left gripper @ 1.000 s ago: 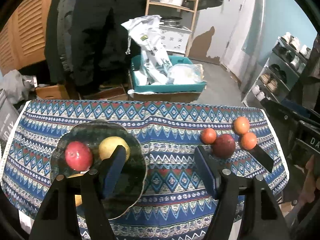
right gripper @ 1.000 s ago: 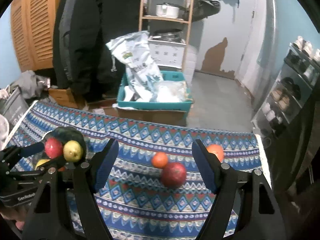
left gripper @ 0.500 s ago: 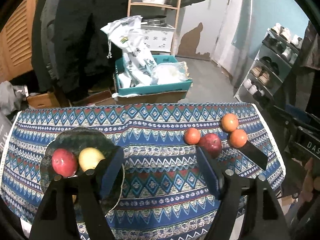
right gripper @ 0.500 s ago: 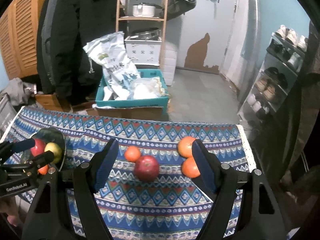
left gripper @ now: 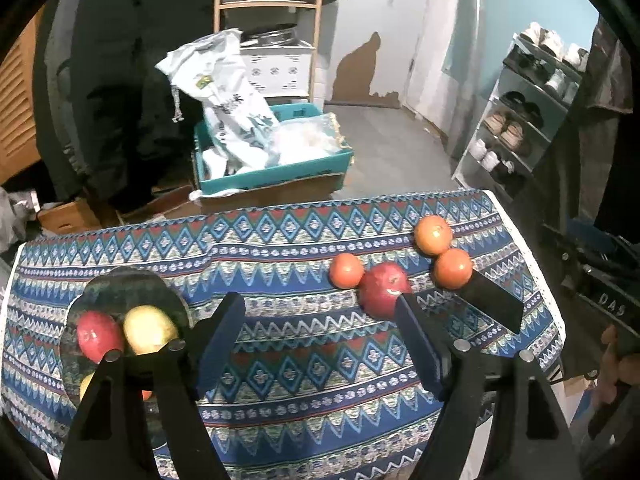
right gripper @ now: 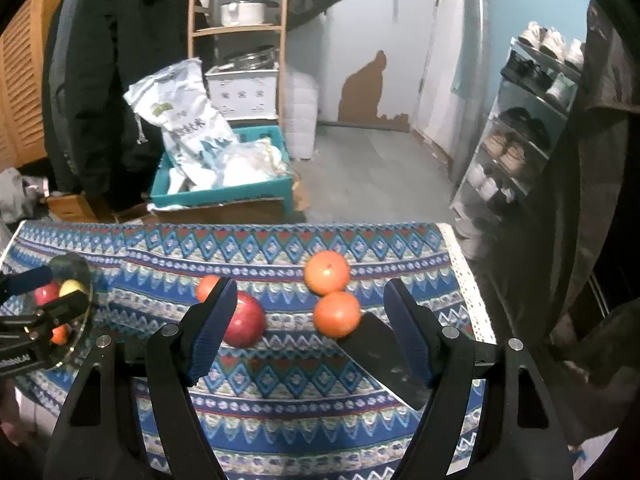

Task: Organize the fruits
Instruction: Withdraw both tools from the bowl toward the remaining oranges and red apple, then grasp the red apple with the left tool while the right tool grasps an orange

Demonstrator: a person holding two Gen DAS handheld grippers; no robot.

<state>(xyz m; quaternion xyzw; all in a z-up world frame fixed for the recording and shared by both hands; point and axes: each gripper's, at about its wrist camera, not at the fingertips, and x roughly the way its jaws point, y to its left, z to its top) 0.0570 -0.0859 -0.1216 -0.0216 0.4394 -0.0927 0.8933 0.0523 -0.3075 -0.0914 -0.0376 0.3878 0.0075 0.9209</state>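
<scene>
A dark glass plate sits at the table's left and holds a red apple, a yellow apple and other partly hidden fruit. On the right lie a red apple and three oranges. My left gripper is open and empty above the table's middle. My right gripper is open and empty, with the near orange between its fingers' line of sight and the red apple beside its left finger. The plate also shows in the right wrist view.
The table wears a blue patterned cloth. A dark flat piece lies on the cloth by the near orange. Behind the table stand a teal box with bags, a wooden shelf and a shoe rack.
Both grippers have pulled back and shifted right. The red apple and oranges now sit closer to the middle of the right wrist view. No fruit has moved.
</scene>
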